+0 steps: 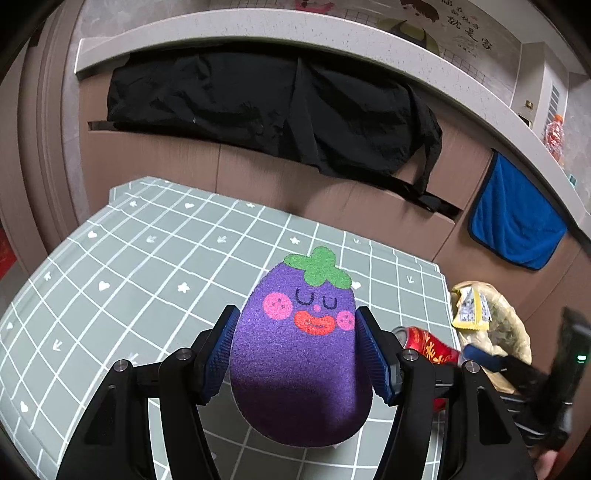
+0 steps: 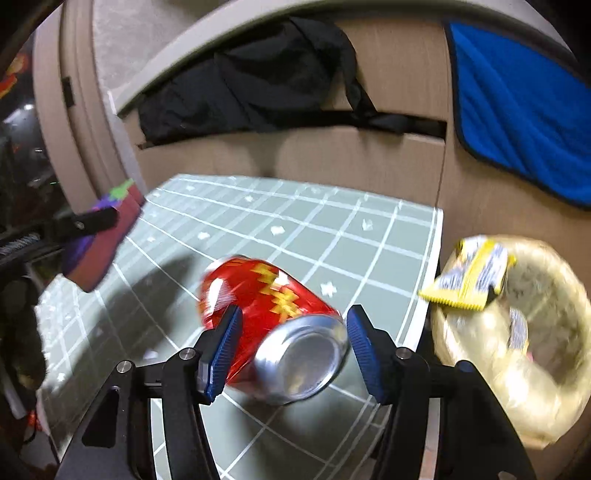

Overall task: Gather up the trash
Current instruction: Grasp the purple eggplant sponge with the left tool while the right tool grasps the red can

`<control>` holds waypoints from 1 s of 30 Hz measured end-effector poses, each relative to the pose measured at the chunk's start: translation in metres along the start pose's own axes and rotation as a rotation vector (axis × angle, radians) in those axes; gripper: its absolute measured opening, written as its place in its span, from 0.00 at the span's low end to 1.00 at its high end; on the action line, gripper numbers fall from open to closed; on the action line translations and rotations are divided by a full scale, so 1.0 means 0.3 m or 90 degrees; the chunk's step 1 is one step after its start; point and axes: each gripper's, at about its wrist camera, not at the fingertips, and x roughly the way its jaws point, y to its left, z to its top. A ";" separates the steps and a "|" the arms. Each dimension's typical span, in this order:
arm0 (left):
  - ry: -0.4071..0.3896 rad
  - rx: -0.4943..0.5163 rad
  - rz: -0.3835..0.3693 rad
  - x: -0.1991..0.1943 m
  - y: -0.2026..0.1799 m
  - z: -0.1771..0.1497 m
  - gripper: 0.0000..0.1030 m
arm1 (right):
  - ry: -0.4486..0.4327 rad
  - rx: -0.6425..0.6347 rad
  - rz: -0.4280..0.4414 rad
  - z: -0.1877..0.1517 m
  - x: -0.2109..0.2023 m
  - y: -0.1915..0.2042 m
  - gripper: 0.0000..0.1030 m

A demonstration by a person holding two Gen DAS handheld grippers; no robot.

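Left wrist view: the left claw [image 1: 297, 349] is clenched on a purple eggplant-shaped sponge [image 1: 301, 354], both blue pads pressed against its sides. The sponge stands with its long axis running near to far, green stem at the far end, painted face toward the camera, held above the table [image 1: 147, 258]. To its right a red can [image 1: 430, 349] shows partly behind the claw's right finger, and farther right a yellow wrapper [image 1: 471, 306] lies on the rim of a bag-lined bin [image 1: 511, 317] just beside the table's right edge.

Right wrist view: the right claw [image 2: 293, 349] stands wide, with the red can [image 2: 273, 317] lying between its fingers. The left pad seems to touch the can's side and a small gap shows at the right pad, though blur makes contact hard to judge. The can lies on its side on the table [image 2: 332, 221], long axis running near-right to far-left, silver end toward the camera.

The table wears a grey-green cloth with a white grid, hearts and stars. Behind it stand brown cabinet fronts [image 1: 277, 177] under a pale counter [image 1: 258, 29], with a black garment [image 1: 277, 110] draped over them and a blue towel [image 1: 517, 221] hanging at the right.
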 end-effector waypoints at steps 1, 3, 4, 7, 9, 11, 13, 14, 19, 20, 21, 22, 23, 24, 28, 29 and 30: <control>0.003 0.003 -0.002 0.000 0.000 -0.006 0.62 | 0.016 0.015 0.001 -0.006 0.026 -0.006 0.54; 0.004 0.004 -0.001 -0.003 0.007 -0.014 0.62 | 0.043 0.044 0.001 -0.020 0.075 -0.019 0.56; 0.005 0.001 0.000 -0.005 0.014 -0.017 0.62 | 0.034 0.056 0.007 -0.023 0.080 -0.026 0.57; 0.011 -0.008 0.007 -0.001 0.037 -0.023 0.62 | 0.037 0.075 0.021 -0.020 0.097 -0.042 0.58; 0.015 -0.016 0.005 0.006 0.047 -0.025 0.62 | 0.039 0.062 0.044 -0.019 0.102 -0.039 0.54; 0.019 -0.018 0.005 0.012 0.046 -0.027 0.62 | 0.037 0.034 0.058 -0.016 0.107 -0.021 0.49; 0.020 -0.013 0.002 0.012 0.035 -0.029 0.62 | 0.032 0.012 0.055 -0.005 0.097 -0.008 0.49; 0.019 -0.009 0.002 0.009 0.030 -0.030 0.62 | 0.025 0.000 0.053 0.004 0.088 0.002 0.49; 0.019 -0.009 0.006 0.007 0.024 -0.024 0.62 | -0.026 -0.051 0.039 0.056 0.022 0.039 0.48; 0.018 -0.007 0.007 0.006 0.021 -0.023 0.62 | -0.036 -0.055 0.037 0.066 0.009 0.038 0.48; 0.017 -0.006 0.007 0.006 0.017 -0.022 0.62 | -0.044 -0.057 0.036 0.076 -0.001 0.036 0.48; 0.017 -0.004 0.007 0.006 0.015 -0.021 0.62 | -0.052 -0.057 0.036 0.089 -0.010 0.034 0.48; 0.017 -0.003 0.006 0.006 0.010 -0.020 0.62 | -0.057 -0.055 0.038 0.097 -0.016 0.031 0.48; 0.017 -0.001 0.006 0.007 0.006 -0.020 0.62 | -0.059 -0.053 0.041 0.105 -0.019 0.028 0.48; 0.019 0.004 0.005 0.005 -0.007 -0.019 0.62 | -0.071 -0.049 0.047 0.124 -0.032 0.022 0.48; 0.019 0.005 0.005 0.004 -0.011 -0.019 0.62 | -0.076 -0.050 0.046 0.126 -0.040 0.022 0.48; 0.019 0.007 0.005 0.004 -0.015 -0.018 0.62 | -0.080 -0.051 0.044 0.128 -0.047 0.022 0.48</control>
